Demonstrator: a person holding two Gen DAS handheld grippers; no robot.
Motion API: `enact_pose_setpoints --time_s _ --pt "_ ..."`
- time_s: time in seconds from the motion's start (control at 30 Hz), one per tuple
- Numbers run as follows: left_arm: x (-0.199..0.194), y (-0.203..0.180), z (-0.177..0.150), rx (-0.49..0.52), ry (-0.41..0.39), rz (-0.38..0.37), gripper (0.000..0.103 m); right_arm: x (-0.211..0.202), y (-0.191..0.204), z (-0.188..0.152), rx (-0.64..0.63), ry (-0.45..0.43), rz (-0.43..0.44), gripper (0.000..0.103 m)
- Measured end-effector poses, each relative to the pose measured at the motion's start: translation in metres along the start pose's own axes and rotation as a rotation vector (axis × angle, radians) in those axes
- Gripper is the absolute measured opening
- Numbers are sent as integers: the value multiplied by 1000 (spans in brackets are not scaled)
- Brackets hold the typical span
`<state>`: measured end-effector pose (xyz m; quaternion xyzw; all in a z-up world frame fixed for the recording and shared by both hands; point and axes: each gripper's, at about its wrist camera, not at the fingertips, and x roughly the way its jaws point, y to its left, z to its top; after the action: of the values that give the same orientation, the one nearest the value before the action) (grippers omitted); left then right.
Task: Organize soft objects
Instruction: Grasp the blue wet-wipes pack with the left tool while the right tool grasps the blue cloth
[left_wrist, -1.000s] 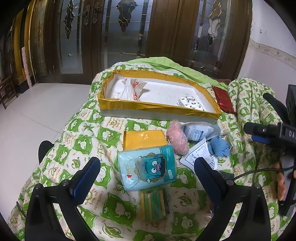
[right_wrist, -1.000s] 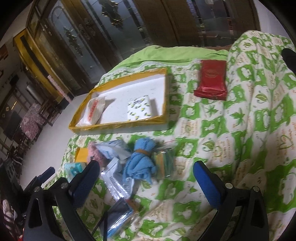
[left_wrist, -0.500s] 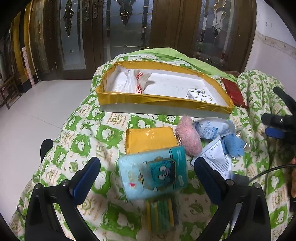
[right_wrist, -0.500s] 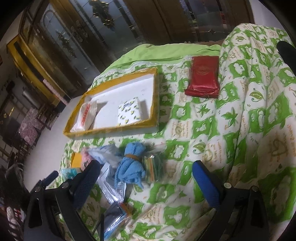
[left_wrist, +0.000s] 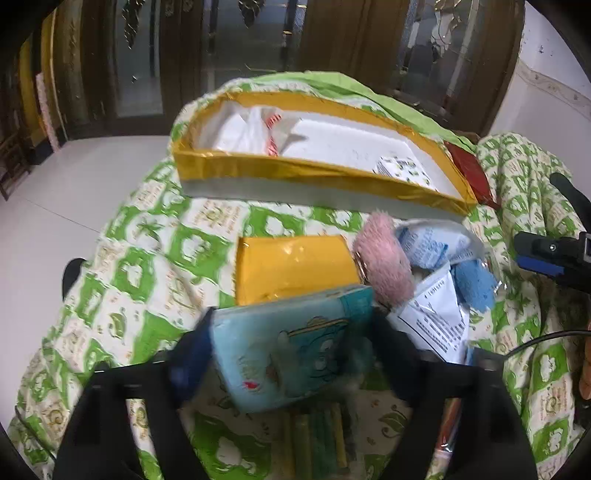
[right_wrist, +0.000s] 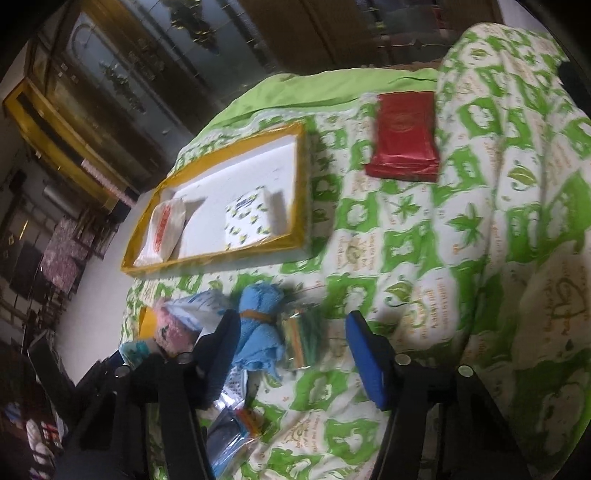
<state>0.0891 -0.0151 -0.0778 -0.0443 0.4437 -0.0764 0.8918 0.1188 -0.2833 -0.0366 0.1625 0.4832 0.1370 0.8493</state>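
A light blue tissue pack (left_wrist: 295, 343) with a cartoon print lies on the green-and-white quilt (left_wrist: 155, 280). My left gripper (left_wrist: 291, 354) has its jaws closing on it, and both pads meet the pack's sides. In the right wrist view my right gripper (right_wrist: 291, 354) is closing too. A rolled blue cloth (right_wrist: 258, 325) and a clear packet of green and orange strips (right_wrist: 303, 332) sit between its fingers. The right finger (right_wrist: 365, 358) stands clear of the packet. A gold-rimmed white tray (left_wrist: 295, 171) at the back holds a white bag (left_wrist: 258, 129) and a patterned pack (left_wrist: 402, 170).
A yellow pack (left_wrist: 295, 266), a pink fluffy thing (left_wrist: 384, 258), white-and-blue packets (left_wrist: 428, 243) and a printed bag (left_wrist: 439, 317) crowd the quilt behind the tissue pack. A red pack (right_wrist: 404, 136) lies right of the tray. White floor drops off to the left.
My left gripper sank toward the tissue pack and its jaws narrowed onto it. The right gripper's jaws narrowed around the blue cloth and strip packet; that hand barely moved.
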Motion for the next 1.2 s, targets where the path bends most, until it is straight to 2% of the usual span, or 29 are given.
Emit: enact_pose_setpoints --time_s 0.17,0.27,0.43,0.5,0.53,0.67,0.97,1.2 --pt "-2 -2 -1 7 -4 -6 68 13 27 -8 -124 35 11 55" --pt "-3 0 -1 -10 -2 -18 68 24 45 -13 -221 57 -16 54" --pt "-4 -1 -2 -5 0 -21 68 43 55 -15 -287 97 -68 48" --pt "-5 -1 -2 -8 -1 -25 68 49 53 -16 -289 111 -80 40" --pt "-5 -1 -3 -10 -1 -28 68 50 53 -16 -291 115 -90 33" --pt "-9 0 -4 -19 -5 -48 68 42 47 -14 -267 84 -78 20" --pt "-33 17 -2 -108 -75 -120 65 -7 14 0 -88 -54 31 20" --pt "-37 27 -1 -149 -90 -118 65 -17 10 1 -64 -92 38 20"
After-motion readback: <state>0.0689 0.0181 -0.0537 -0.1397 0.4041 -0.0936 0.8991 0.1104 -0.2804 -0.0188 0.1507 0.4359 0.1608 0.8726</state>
